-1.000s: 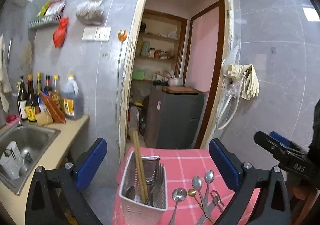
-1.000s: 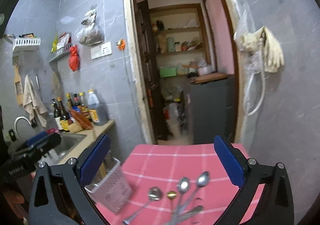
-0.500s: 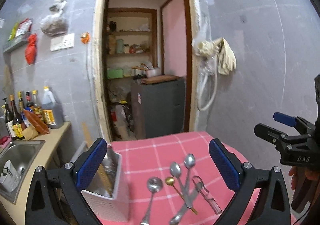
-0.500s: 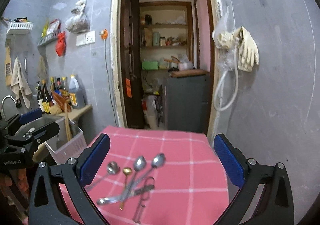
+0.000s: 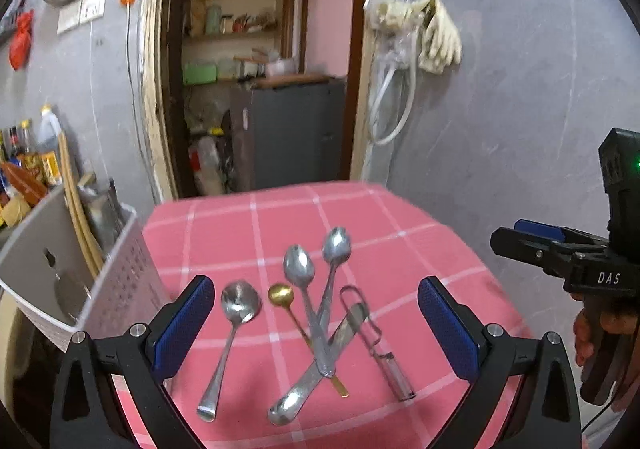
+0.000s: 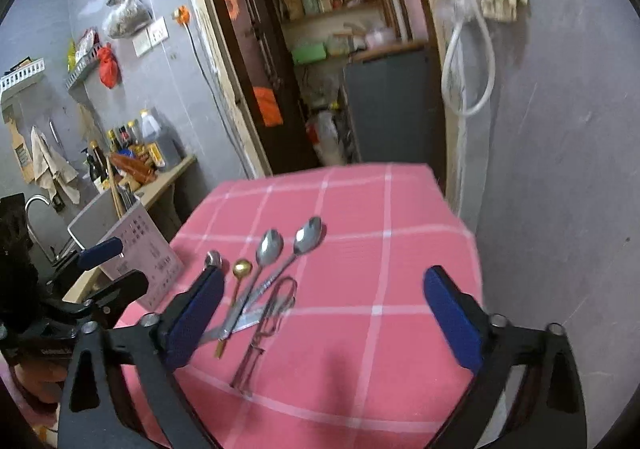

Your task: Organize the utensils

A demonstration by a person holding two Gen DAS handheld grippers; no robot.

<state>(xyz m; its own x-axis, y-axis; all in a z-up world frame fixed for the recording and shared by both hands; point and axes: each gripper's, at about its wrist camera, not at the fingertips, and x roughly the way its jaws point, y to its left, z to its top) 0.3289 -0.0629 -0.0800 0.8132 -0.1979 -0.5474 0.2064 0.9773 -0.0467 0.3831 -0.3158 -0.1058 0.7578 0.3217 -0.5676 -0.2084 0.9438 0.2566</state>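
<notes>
A pink checked cloth (image 5: 400, 245) covers the worktop in a grey kitchen. Both tongs, left (image 5: 316, 323) and right (image 6: 328, 315), are released and empty; the right has just narrowed slightly.

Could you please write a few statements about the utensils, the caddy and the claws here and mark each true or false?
1. The gold spoon lies on the pink cloth. True.
2. The left claw grips a spoon. False: it is open and empty.
3. The caddy holds chopsticks. True.
4. The right claw is shut. False: its jaws, though just closing, stand wide, nothing between.
5. All spoons lie apart. False: several cross.
</notes>
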